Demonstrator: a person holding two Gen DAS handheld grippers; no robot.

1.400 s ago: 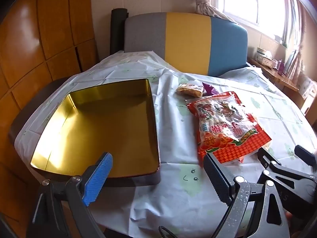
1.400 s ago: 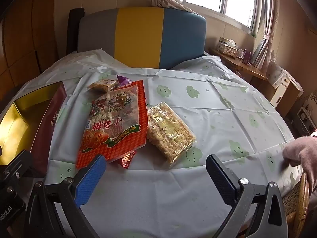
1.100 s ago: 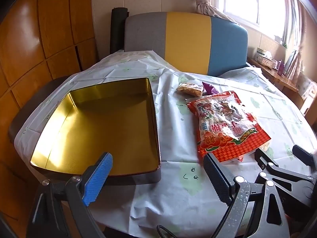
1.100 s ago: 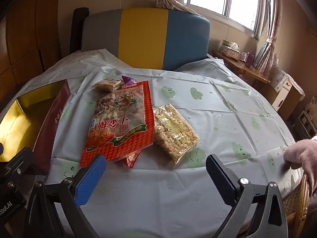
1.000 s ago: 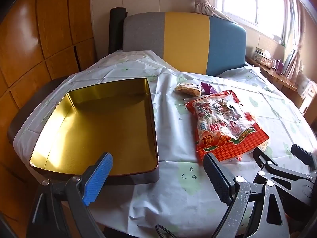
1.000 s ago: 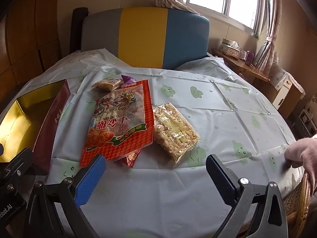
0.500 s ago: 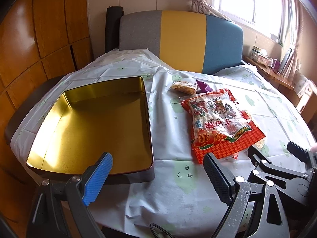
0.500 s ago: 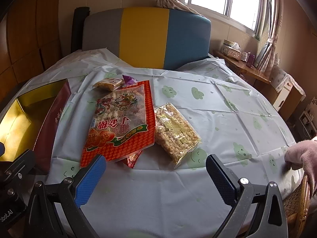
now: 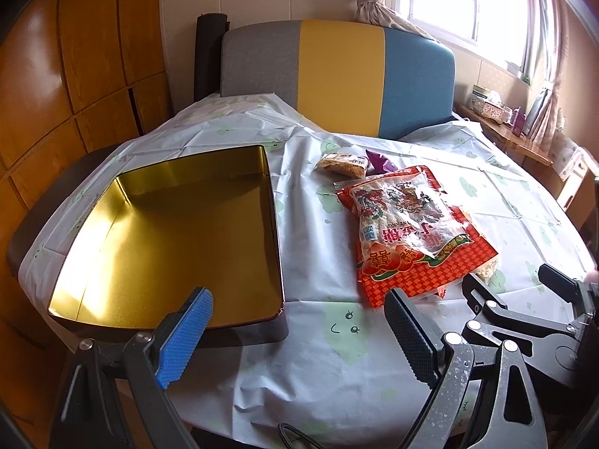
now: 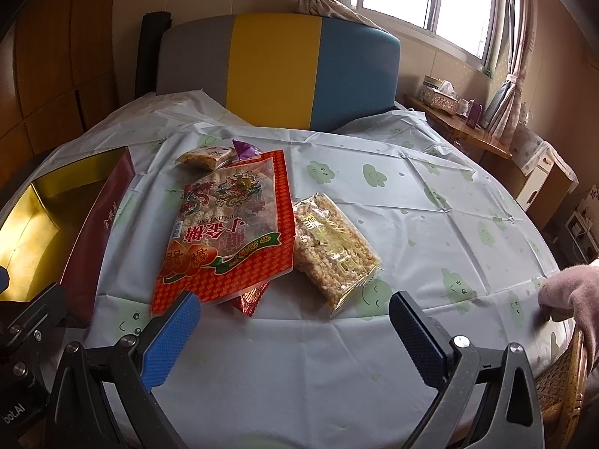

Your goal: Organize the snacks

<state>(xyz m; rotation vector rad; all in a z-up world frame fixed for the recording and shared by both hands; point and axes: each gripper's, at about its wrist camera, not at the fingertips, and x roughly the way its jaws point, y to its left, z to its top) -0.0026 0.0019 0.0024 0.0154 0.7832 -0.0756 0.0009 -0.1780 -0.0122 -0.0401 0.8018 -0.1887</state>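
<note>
Not much has changed: both views have just drifted a bit. Left hand-held gripper [image 9: 295,331] and right hand-held gripper [image 10: 294,331] are still spread, holding nothing. Snacks, including the red bag [image 10: 232,228], sit at 12 o'clock on the worktop [image 10: 430,202], gold tin [image 9: 168,239] at 10. So sorting hasn't started yet.
</note>
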